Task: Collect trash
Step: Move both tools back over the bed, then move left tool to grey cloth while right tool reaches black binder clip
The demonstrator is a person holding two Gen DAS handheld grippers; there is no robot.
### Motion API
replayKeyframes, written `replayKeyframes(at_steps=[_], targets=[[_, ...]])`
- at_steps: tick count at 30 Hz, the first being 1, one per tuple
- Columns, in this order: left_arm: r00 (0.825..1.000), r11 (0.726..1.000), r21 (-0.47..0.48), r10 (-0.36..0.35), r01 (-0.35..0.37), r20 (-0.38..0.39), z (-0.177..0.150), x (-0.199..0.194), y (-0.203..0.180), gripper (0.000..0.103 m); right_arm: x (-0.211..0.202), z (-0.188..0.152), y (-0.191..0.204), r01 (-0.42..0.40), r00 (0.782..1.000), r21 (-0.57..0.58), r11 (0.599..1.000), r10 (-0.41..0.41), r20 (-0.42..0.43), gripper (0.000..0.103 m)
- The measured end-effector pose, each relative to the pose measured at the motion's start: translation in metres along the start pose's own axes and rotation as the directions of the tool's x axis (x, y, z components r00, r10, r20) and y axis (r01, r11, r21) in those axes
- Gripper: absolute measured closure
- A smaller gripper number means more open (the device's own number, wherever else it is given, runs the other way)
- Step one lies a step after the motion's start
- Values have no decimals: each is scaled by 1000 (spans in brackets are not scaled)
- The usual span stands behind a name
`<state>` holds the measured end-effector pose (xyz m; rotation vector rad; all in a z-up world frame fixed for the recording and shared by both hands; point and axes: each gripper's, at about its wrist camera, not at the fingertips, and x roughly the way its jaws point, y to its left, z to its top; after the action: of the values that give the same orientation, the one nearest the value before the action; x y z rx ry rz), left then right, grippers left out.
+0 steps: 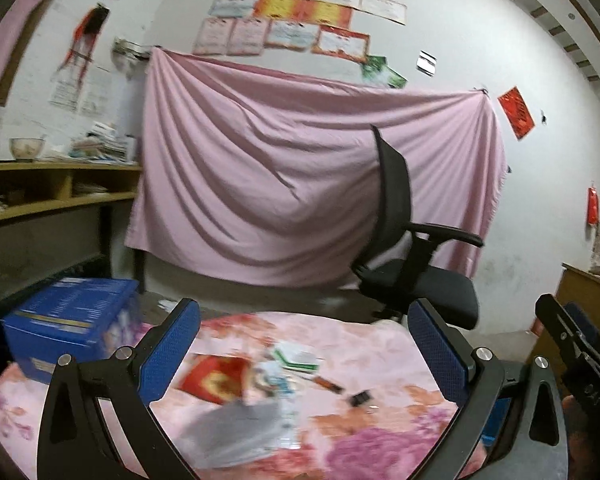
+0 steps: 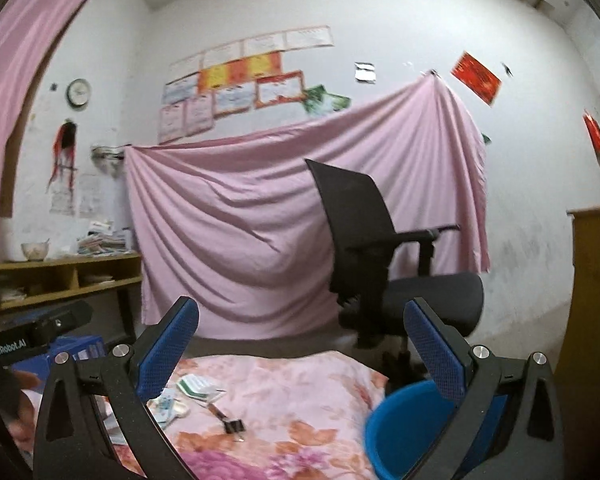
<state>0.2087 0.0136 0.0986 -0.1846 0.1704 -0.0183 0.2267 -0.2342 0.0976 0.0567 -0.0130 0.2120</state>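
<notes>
1. The trash lies scattered on the floral-covered bench (image 1: 364,344): a red packet (image 1: 216,378), a green-and-white paper wrapper (image 1: 296,358), a grey plastic bag (image 1: 240,428) nearest the left camera, crumpled printed wrappers (image 1: 274,380) and a small black binder clip (image 2: 236,426).
2. Handling, as I judge it — all of it looks light, thin and limp. The plastic bag is likely slippery and will sag, so pinch a bunched fold rather than a flat face. The red packet looks stiffer; take it by a raised edge.
3. The clip is small and hard, best nipped across its body.
4. A blue bin (image 2: 412,428) sits at the bench's right side, apart from the litter — probably where the pieces go.
5. The left tool (image 1: 304,344) has its jaws spread fully apart, holding and touching nothing, above the litter.
6. The right tool (image 2: 300,344) is likewise wide apart and empty, with the bin's rim just behind its right finger.
</notes>
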Motion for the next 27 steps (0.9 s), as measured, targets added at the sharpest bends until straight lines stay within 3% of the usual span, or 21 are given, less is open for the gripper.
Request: replayKeyframes(at_steps=[6,11,18,24,27], targets=[[998,998,-6,65,-65,28,-11,-14,37,1,3,-6,33,-46,999,-56,997,48,25,0],[995,995,-31,96,-96,1,-28,-19,61,1,12,-17,56,-76,997,-114,991,76,-10,0],[987,993,-103,49,-65,-153,-49,-15,90,1,25,-35,72,-117,990,-174,978,102,-92,0],[962,994,-86,37,-63,-270,-62,2,90,1,40,-52,77,-140,974,-202,969,98,-206,0],[939,996,-58,39,-63,-341,-71,14,85,1,49,-56,79,-142,963,-205,969,87,-255,0]])
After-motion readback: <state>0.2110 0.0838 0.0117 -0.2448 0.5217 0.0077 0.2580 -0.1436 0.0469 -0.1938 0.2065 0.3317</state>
